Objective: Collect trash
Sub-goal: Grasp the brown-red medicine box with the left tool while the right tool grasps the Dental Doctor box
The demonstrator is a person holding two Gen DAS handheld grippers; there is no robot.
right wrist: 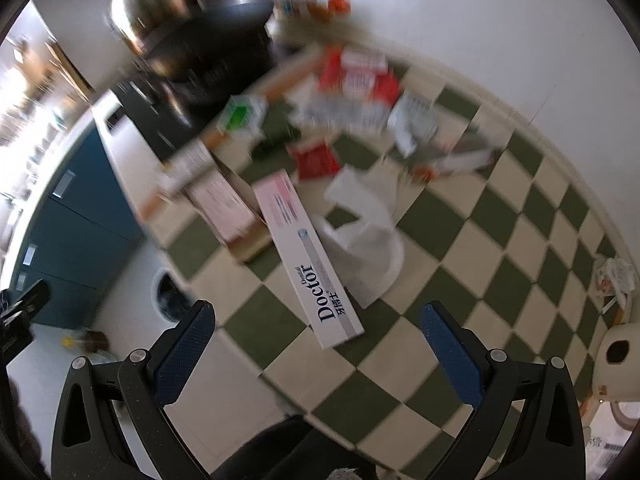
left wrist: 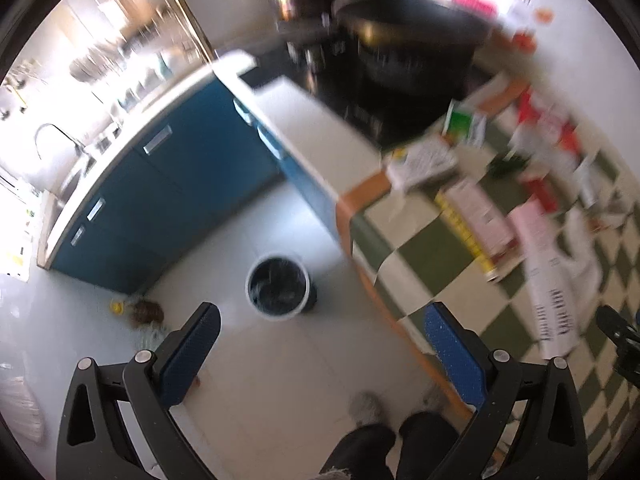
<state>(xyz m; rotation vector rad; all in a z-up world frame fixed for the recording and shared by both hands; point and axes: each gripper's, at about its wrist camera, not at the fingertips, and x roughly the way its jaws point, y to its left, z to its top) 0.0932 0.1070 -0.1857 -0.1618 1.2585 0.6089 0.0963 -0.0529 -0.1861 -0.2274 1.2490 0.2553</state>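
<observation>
A round trash bin (left wrist: 278, 286) with a dark liner stands on the pale floor beside the table; my left gripper (left wrist: 320, 320) hovers above it, open and empty. The bin's rim (right wrist: 168, 296) also peeks past the table edge in the right wrist view. On the green-and-cream checked tablecloth (right wrist: 500, 240) lies a long white "Doctor" toothpaste box (right wrist: 308, 260), a crumpled white plastic bag (right wrist: 368, 240), a pink flat box (right wrist: 224, 204) and red-and-white packets (right wrist: 356, 72). My right gripper (right wrist: 318, 320) is open, just short of the toothpaste box's near end.
Blue cabinets (left wrist: 160, 200) with a white counter and sink run along the left. A dark pan (left wrist: 408, 28) sits on a black hob behind the table. A paper roll (right wrist: 616, 360) stands at the right table edge. A person's legs (left wrist: 372, 448) are below. Small litter (left wrist: 144, 312) lies on the floor.
</observation>
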